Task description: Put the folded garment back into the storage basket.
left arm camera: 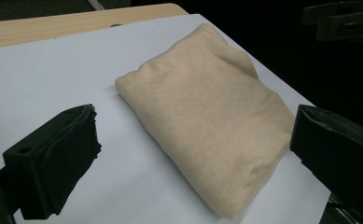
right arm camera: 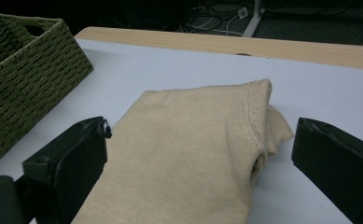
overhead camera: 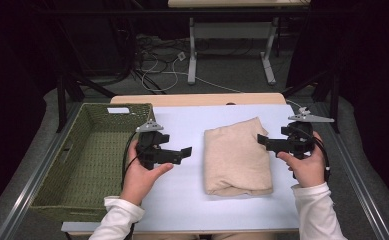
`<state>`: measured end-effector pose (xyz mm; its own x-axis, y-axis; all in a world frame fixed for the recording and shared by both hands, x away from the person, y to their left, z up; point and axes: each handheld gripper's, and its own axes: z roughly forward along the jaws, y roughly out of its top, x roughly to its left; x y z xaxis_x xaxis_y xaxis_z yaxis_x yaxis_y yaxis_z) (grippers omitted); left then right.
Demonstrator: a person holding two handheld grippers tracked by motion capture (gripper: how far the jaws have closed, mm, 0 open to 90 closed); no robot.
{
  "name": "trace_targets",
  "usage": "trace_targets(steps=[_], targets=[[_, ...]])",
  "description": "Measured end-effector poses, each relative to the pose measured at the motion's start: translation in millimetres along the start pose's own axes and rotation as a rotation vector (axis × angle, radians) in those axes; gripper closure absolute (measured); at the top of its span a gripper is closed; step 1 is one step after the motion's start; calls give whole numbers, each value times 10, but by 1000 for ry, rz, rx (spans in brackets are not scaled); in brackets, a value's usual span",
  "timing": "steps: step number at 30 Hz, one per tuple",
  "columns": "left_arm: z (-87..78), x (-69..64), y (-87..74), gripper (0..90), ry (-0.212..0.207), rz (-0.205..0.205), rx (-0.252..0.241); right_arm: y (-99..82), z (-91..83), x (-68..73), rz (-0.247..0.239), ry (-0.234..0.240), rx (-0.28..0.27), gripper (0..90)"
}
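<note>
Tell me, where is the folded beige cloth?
In the high view the folded beige cloth lies on the white table, between both hand-held grippers, right of the green basket.

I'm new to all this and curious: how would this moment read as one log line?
left gripper: open, left of folded beige garment | right gripper: open, at garment's right edge | green wicker basket: far left | nothing held

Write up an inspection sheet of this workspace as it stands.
Surface: white sheet over a wooden table.
Job's things: folded beige garment lying flat mid-table; green woven basket at the left edge, with a white label inside.
Clutter: nothing seen.
Grippers: left gripper and right gripper flank the garment, jaws open, holding nothing.
Cables: one trails from each gripper; loose white cables on the floor.
Surroundings: dark room, second table's legs behind.
</note>
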<state>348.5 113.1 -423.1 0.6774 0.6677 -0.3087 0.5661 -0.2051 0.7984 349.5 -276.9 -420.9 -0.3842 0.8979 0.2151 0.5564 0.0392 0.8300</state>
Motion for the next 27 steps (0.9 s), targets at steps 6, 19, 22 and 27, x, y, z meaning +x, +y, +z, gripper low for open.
trace_targets(steps=[6,19,22,27], targets=[[209,-25,60,26,-41,-29,18,-57,90,-60,14,1,28,29],[573,63,94,27,-77,-102,61,-172,273,-164,56,9,95,29],[623,100,76,27,-68,-113,69,-198,306,-186,69,17,107,30],[724,160,44,28,-66,-146,88,-249,370,-205,81,18,134,29]])
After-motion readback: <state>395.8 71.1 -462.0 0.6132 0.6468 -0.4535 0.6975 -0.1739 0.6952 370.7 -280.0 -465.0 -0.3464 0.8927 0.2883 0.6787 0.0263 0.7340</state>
